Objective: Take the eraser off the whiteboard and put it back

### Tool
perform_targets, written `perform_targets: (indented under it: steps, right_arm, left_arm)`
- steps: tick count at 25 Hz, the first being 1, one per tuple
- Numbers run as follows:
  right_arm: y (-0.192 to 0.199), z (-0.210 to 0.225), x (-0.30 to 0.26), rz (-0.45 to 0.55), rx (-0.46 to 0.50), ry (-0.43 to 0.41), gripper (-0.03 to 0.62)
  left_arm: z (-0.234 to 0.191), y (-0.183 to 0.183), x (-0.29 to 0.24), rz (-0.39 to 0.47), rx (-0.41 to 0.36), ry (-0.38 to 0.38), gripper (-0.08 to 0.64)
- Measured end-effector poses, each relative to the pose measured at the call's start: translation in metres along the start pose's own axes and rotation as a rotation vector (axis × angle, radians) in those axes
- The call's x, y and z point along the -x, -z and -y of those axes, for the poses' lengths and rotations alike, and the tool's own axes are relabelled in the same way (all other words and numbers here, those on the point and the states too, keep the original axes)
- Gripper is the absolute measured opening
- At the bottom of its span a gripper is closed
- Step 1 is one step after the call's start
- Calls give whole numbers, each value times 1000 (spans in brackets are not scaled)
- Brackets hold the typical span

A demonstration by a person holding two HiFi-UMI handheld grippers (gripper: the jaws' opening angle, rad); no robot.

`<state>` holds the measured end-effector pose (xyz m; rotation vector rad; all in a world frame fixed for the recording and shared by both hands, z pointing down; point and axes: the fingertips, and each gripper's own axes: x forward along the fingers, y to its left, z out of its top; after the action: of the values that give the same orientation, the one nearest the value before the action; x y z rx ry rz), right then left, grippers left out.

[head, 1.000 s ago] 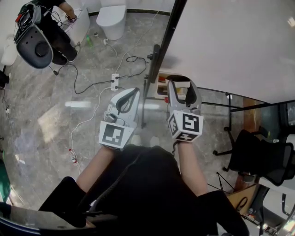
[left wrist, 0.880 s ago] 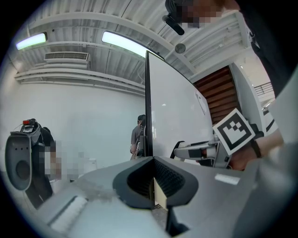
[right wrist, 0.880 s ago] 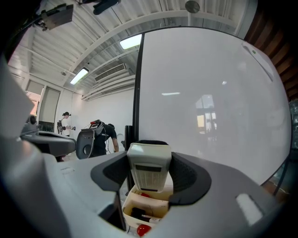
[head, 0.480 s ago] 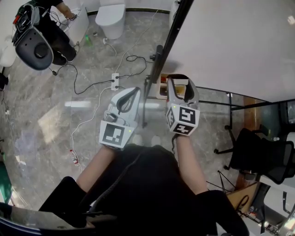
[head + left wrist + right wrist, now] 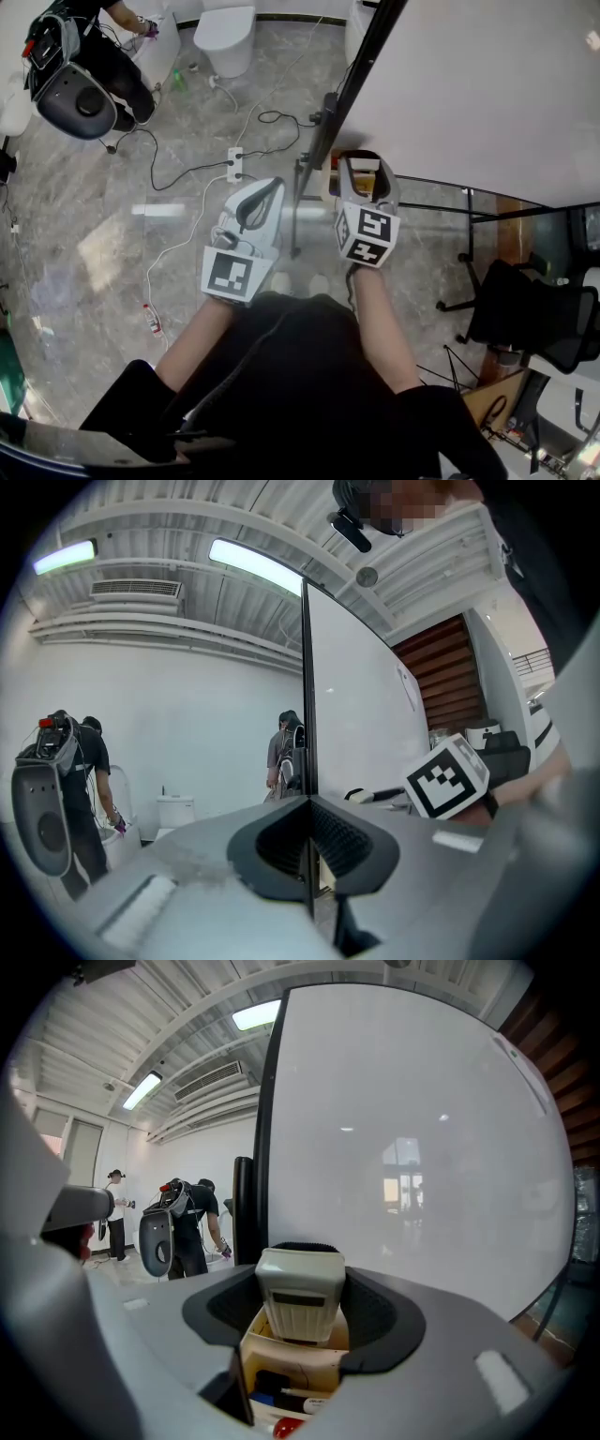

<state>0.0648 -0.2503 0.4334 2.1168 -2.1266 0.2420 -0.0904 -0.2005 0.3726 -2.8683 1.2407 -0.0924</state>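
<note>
Pointing ahead, the eraser lies lengthwise between jaws.

Left gripper: jaws closed together, nothing between them, pointing level. Right gripper: jaws set wide, pads clamped on eraser, nose tipped slightly down. Both forearms extended forward from torso, side by side. Grippers near each other, not touching.

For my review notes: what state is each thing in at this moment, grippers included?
right gripper: shut on the eraser.
eraser: clamped in the right gripper, not on the board.
left gripper: shut, empty.
whiteboard: upright, blank.
marker box: open-topped, markers lying inside.
</note>
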Motion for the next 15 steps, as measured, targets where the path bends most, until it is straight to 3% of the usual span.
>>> perform_targets:
  steps: [15]
  right_arm:
    - [19, -7, -15, -61, 6, 35, 270]
  left_arm:
    - [-12, 5, 8, -6, 2, -11, 5]
